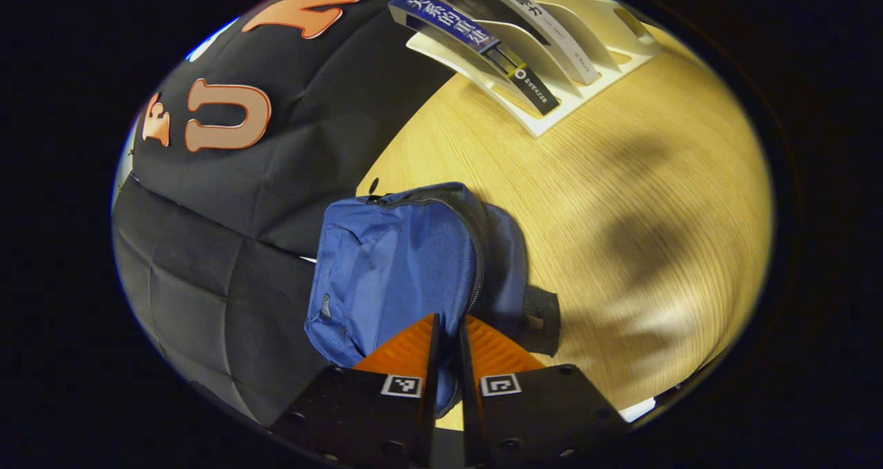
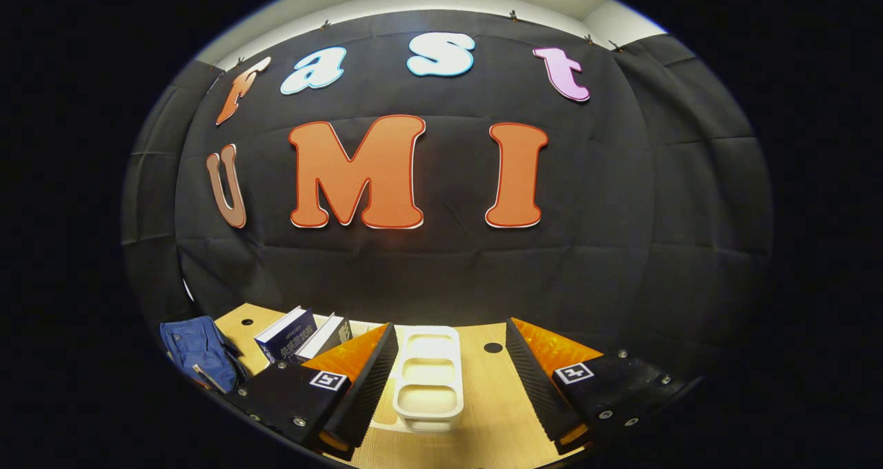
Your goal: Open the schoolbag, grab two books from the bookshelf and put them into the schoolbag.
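Schoolbag (image 1: 403, 269) zipped | bookshelf (image 1: 586, 76) holds two books | left gripper (image 1: 448, 331) narrow | right gripper (image 2: 448, 358) wide

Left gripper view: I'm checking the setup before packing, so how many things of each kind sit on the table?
Schoolbag: 1
Book rack: 1
Books: 2, a blue one and a white one
Total: 4

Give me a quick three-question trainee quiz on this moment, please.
1. True or false: the bag lies on the table.
2. How many books stand in the rack? A) none B) two C) four
3. Which claw has its fingers spread wide, left or right?

Key: 1 true; 2 B, a blue book and a white book; 3 right, facing the rack's empty slots.
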A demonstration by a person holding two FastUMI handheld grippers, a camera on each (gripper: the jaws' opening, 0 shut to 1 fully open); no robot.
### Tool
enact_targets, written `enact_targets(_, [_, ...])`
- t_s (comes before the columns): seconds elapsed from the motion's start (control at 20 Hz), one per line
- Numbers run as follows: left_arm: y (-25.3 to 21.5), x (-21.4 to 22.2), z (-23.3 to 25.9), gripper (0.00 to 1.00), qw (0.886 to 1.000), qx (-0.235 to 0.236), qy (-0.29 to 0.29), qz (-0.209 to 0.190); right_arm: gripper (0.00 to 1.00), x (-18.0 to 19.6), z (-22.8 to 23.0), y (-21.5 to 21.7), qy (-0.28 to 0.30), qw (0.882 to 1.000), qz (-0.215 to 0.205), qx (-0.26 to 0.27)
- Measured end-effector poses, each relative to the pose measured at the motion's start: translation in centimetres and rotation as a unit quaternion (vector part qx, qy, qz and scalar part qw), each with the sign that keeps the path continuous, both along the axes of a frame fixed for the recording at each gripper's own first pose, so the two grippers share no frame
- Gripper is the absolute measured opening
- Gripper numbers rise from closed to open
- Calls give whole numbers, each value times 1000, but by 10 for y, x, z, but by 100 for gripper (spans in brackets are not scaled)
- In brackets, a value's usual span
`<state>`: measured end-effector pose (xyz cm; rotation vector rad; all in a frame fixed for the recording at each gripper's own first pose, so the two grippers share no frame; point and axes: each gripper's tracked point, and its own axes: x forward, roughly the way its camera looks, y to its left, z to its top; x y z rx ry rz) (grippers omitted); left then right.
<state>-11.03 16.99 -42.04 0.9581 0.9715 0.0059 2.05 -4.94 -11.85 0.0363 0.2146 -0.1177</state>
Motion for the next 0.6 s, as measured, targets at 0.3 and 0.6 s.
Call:
enact_targets(0.3, [8,19,35,7,996,-73,2,43,93,-1,-1,4,0,1000,16,5])
enact_targets(0.6, [30,47,84,7,983,-162,-6,83,93,3,-11,37,24,997,71,15])
